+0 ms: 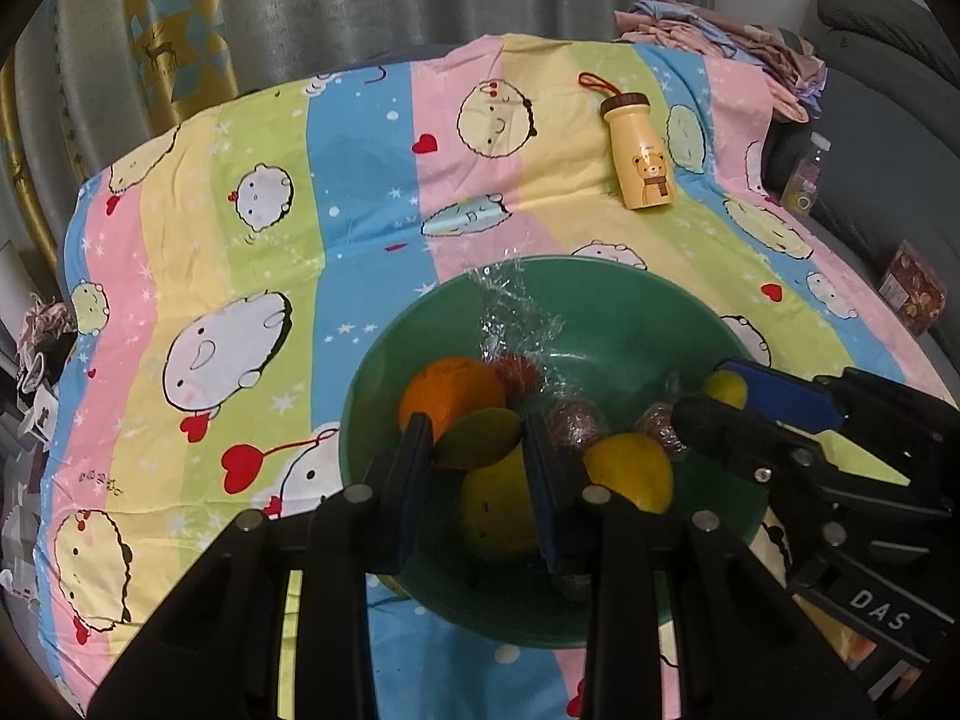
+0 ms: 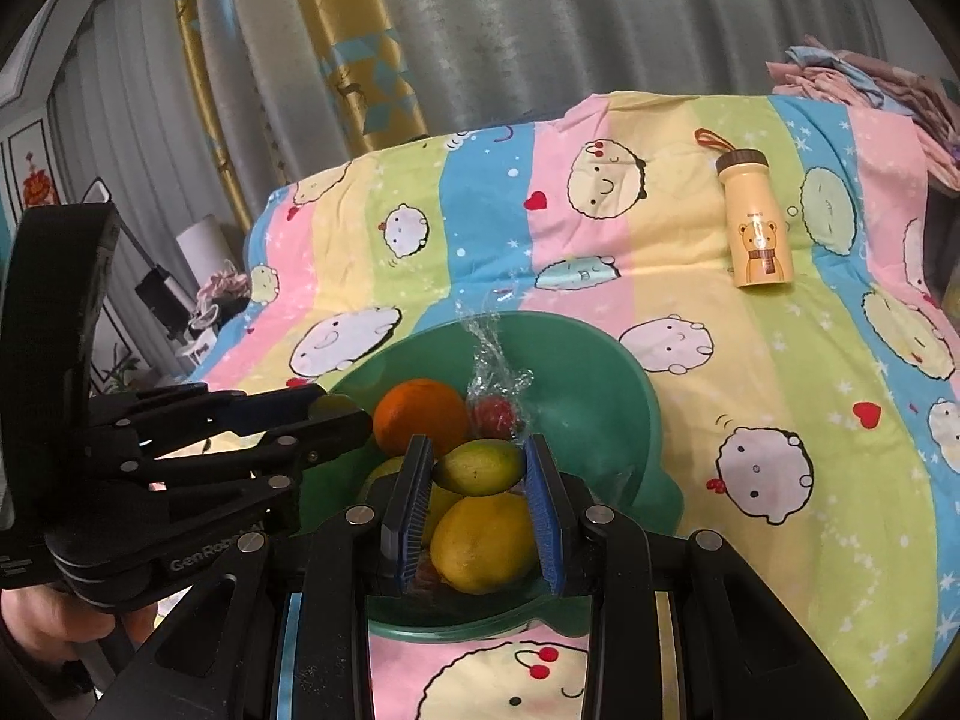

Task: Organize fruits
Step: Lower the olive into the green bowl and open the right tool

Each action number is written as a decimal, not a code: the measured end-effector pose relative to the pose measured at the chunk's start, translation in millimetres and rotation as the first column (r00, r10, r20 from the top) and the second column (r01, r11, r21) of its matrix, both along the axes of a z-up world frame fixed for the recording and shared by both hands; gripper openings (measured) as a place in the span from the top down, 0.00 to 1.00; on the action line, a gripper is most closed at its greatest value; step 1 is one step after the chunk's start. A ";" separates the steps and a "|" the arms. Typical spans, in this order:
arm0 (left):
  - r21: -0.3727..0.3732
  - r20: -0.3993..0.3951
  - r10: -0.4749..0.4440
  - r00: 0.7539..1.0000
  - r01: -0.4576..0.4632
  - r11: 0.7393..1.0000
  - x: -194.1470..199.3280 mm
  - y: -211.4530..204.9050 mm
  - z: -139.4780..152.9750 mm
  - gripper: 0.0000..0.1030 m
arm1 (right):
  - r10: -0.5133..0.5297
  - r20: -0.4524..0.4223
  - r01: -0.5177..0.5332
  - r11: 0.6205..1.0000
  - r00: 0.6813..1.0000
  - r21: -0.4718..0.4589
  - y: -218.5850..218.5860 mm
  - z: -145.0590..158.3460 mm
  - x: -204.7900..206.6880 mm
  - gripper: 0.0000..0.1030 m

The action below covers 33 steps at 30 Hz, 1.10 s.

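Note:
A green bowl (image 1: 384,396) (image 2: 606,372) on the bed holds an orange (image 1: 447,393) (image 2: 420,414), a green-yellow mango (image 1: 480,437) (image 2: 477,467), yellow lemons (image 1: 630,471) (image 2: 483,543), small plastic-wrapped fruits (image 1: 570,423) and a red one (image 2: 495,414) under clear wrap. My left gripper (image 1: 477,453) is open over the bowl, its fingers either side of the mango and a yellow fruit (image 1: 498,507). My right gripper (image 2: 478,468) is open, its blue pads (image 2: 540,498) flanking the mango and lemon. Each gripper shows in the other's view: the right (image 1: 729,402) and the left (image 2: 336,414).
The bowl rests on a striped cartoon bedsheet (image 1: 252,276) (image 2: 780,396). A yellow bear bottle (image 1: 639,150) (image 2: 756,222) lies at the far right. Folded clothes (image 1: 720,30) sit at the back right. Curtains (image 2: 480,30) hang behind. A bottle and a box (image 1: 912,288) stand beside the bed.

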<state>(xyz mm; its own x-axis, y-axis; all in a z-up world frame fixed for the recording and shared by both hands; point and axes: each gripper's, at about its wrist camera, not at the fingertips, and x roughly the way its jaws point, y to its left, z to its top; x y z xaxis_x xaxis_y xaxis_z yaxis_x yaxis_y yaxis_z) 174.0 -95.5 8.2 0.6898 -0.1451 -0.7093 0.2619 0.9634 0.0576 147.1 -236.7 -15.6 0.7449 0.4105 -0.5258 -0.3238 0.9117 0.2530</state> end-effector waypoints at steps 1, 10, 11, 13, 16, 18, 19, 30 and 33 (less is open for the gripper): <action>0.001 -0.002 0.000 1.000 0.000 1.000 0.4 -0.3 -0.7 0.70 | -0.003 -0.001 0.003 1.000 1.000 0.000 -0.7 -0.4 0.5 0.68; 0.005 -0.017 0.005 1.000 -0.005 1.000 3.2 -1.0 -3.5 0.70 | -0.007 -0.005 0.007 1.000 1.000 -0.004 -0.8 -0.8 1.5 0.68; 0.005 -0.018 0.005 1.000 -0.005 1.000 3.3 -1.0 -3.5 0.70 | -0.009 -0.005 0.009 1.000 1.000 -0.004 -0.8 -0.8 1.3 0.68; 0.009 -0.019 0.006 1.000 -0.006 1.000 3.5 -0.9 -3.6 0.70 | -0.011 -0.004 0.011 1.000 1.000 -0.007 -0.1 -0.6 1.3 0.68; 0.008 -0.021 0.006 1.000 -0.006 1.000 3.8 -0.6 -3.8 0.70 | -0.010 -0.001 0.010 1.000 1.000 -0.007 0.4 -0.3 0.7 0.68; 0.014 -0.022 0.006 1.000 -0.006 1.000 4.0 -1.2 -4.4 0.70 | -0.009 0.001 0.009 1.000 1.000 -0.010 0.8 0.0 0.4 0.68; 0.019 -0.023 0.005 1.000 -0.004 1.000 4.0 -1.5 -5.0 0.70 | -0.009 0.001 0.009 1.000 1.000 -0.011 0.9 0.1 0.4 0.68; 0.073 -0.025 -0.007 1.000 0.009 0.997 4.7 -7.6 -7.6 0.70 | -0.012 -0.002 0.012 1.000 1.000 -0.014 1.0 0.7 0.1 0.68; 0.089 -0.026 -0.011 1.000 0.013 0.996 5.5 -9.8 -8.0 0.70 | -0.013 -0.003 0.013 1.000 1.000 -0.015 0.3 1.5 -0.1 0.68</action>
<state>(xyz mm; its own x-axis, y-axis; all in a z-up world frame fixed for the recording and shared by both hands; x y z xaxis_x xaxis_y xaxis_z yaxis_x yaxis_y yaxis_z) 179.6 -105.3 0.2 0.6701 -0.0887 -0.7369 0.2756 0.9516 0.1360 147.0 -236.4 -14.1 0.7486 0.3931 -0.5339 -0.3112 0.9194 0.2405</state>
